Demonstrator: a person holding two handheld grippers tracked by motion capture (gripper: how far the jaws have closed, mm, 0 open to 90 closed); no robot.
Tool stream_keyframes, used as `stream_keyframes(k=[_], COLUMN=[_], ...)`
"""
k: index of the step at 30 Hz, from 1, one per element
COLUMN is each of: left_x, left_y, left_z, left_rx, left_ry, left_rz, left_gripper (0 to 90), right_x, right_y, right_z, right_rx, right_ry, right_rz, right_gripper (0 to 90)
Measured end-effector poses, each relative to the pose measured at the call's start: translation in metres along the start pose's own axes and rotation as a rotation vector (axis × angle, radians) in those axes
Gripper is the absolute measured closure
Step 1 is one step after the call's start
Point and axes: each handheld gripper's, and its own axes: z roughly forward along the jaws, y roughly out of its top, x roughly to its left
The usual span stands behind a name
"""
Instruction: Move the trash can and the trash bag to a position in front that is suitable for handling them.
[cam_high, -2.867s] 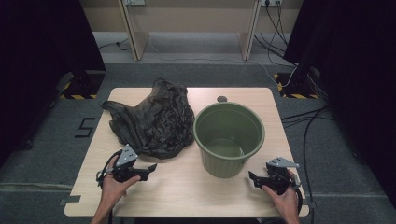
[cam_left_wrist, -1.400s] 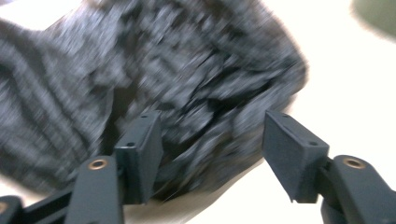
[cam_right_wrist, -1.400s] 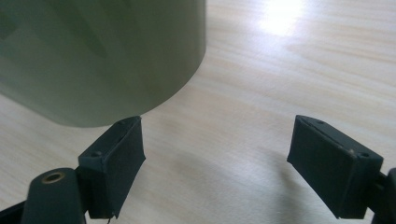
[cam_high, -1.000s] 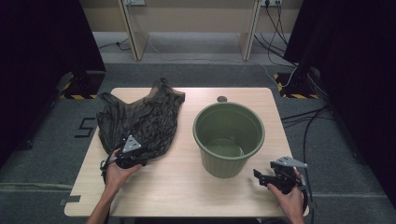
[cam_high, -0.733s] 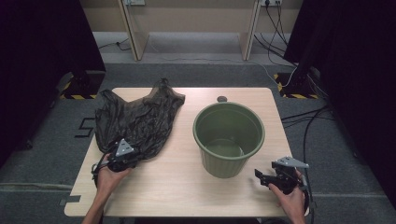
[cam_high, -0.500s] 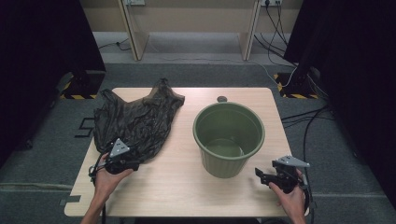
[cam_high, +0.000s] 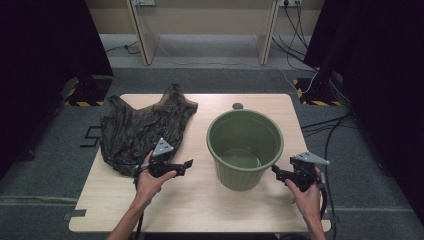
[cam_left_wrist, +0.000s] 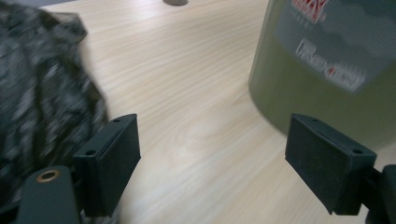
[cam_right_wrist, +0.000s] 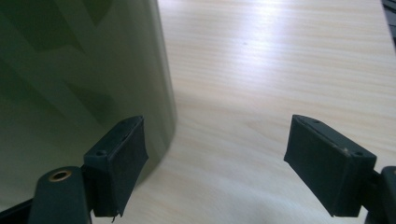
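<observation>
Dark plastic bag (cam_high: 142, 131) lying crumpled at the centre-left of the high view, beside the green bucket (cam_high: 245, 148).

The bag looks thin, limp and very light — likely slippery, so a pinch on a bunched fold or the rim near its lower edge should hold better than a flat stretch; the bucket looks stiff and would best be taken by its rim. The left gripper (cam_high: 186, 164) has just been opening and stands spread with nothing between its jaws, just right of the bag; the right gripper (cam_high: 276, 172) is spread too, empty, close to the bucket's right wall. The left gripper view shows a printed label (cam_left_wrist: 329, 44) on the bucket's side and the bag's mottled wrinkles — the high view shows instead the whole desk (cam_high: 200, 210) and a small round disc (cam_high: 238, 106) beyond the bucket.
</observation>
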Motion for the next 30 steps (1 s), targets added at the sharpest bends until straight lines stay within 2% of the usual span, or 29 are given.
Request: stream_keyframes(k=[2,5,8,11,14,18,19,21,26,30], left_x=[-0.005,-0.010,-0.010,-0.009,-0.005,-0.002,-0.001,0.002,0.010,0.015], left_y=[0.002,0.002,0.003,0.002,0.002,-0.001,-0.001,-0.002,-0.002,-0.003], left_z=[0.005,0.009,0.007,0.005,0.004,0.004,0.004,0.005,0.004,0.004], left_rx=[-0.009,0.010,0.008,0.010,0.005,0.005,0.007,0.001,0.004,-0.010], left_ry=[-0.008,-0.009,0.017,0.017,0.023,0.043,0.050,0.049,0.058,0.075], left_rz=[-0.019,0.003,0.012,0.013,-0.001,0.000,0.003,-0.018,-0.026,-0.050], left_gripper=[17.5,17.5,17.4,17.5,17.4,17.4,17.8,17.7,17.7,18.1], right_x=[0.006,0.013,0.020,0.027,0.036,0.049,0.052,0.057,0.058,0.062], right_y=[0.003,0.006,0.009,0.011,0.013,0.017,0.018,0.019,0.020,0.023], right_z=[0.002,0.006,0.011,0.018,0.025,0.034,0.036,0.040,0.048,0.054], right_rx=[0.003,0.001,0.002,-0.006,-0.010,-0.006,-0.008,-0.009,-0.006,-0.013], right_ry=[-0.006,-0.029,-0.031,-0.024,-0.016,-0.017,-0.027,-0.052,-0.031,-0.026], right_rz=[-0.013,-0.016,-0.008,-0.012,-0.022,-0.062,-0.075,-0.100,-0.091,-0.100], right_gripper=[24.0,24.2,24.2,24.2,24.2,24.5,25.5,25.6,25.7,26.4])
